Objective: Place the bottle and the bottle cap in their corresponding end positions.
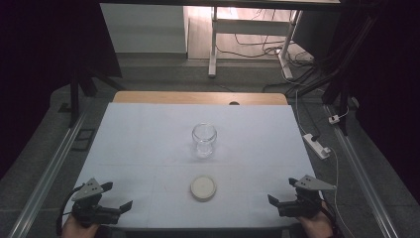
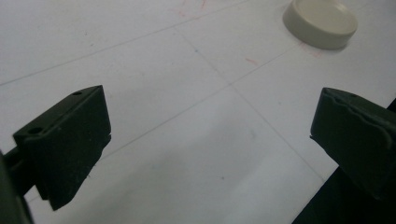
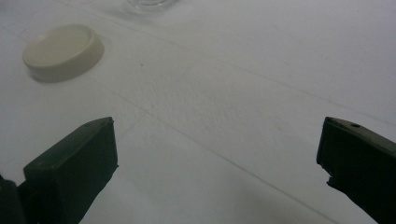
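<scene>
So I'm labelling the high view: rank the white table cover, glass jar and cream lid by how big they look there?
1. White table cover, by far the largest.
2. Glass jar.
3. Cream lid; it looks close to the jar in width but is flat and lower.

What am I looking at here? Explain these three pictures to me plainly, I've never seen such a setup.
No machine works here: a person stands at a table and holds hand-held tongs, one pair in each hand. The high view looks down from above: the left tongs and the right tongs rest near the table's near edge. The other two pictures come from small cameras riding on each pair, looking along its black jaws. On the white table stand a clear glass jar, upright and open, and nearer the person a cream round lid lying flat. Both tongs are open and hold nothing.
</scene>
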Motion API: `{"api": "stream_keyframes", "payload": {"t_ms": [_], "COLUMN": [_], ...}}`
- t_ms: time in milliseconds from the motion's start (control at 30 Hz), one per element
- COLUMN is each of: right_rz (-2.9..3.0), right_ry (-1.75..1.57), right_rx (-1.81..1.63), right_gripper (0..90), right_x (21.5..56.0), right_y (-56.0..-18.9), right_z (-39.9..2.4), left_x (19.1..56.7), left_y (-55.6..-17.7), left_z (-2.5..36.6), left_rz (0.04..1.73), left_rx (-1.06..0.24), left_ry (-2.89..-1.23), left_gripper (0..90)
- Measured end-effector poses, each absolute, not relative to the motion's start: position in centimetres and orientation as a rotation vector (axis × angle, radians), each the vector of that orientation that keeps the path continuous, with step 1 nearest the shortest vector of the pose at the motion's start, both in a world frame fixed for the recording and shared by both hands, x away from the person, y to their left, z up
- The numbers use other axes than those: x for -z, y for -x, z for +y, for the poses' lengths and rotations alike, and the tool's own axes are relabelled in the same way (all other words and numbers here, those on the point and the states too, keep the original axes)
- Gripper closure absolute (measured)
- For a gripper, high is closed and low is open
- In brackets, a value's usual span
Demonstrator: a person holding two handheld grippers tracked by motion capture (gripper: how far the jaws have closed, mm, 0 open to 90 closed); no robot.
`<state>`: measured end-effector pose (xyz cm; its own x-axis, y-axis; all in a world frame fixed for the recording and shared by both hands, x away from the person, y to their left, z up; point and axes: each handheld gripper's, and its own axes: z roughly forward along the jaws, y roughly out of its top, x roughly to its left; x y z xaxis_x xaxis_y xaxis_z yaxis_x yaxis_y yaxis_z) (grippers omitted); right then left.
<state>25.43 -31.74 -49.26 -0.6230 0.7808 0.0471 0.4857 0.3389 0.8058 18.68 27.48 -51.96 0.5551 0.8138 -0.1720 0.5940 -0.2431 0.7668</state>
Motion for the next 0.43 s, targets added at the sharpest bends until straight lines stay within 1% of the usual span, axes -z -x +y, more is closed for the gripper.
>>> {"api": "stream_keyframes", "payload": {"t_ms": [233, 433], "right_rz": [2.221, 2.227], "right_ry": [-1.175, -1.189], "right_rx": [-1.17, -1.139], "right_gripper": [0.0, 0.0], "right_x": [49.0, 49.0], "right_y": [-24.4, -24.1], "right_z": [-33.0, -33.2], "left_x": [52.1, 52.2], "left_y": [-18.1, -18.1], "left_z": [27.8, 27.7], "left_rz": [1.193, 1.224], "left_rx": [-0.341, -0.331], "left_ry": [-1.968, -1.991], "left_gripper": [0.0, 0.0]}}
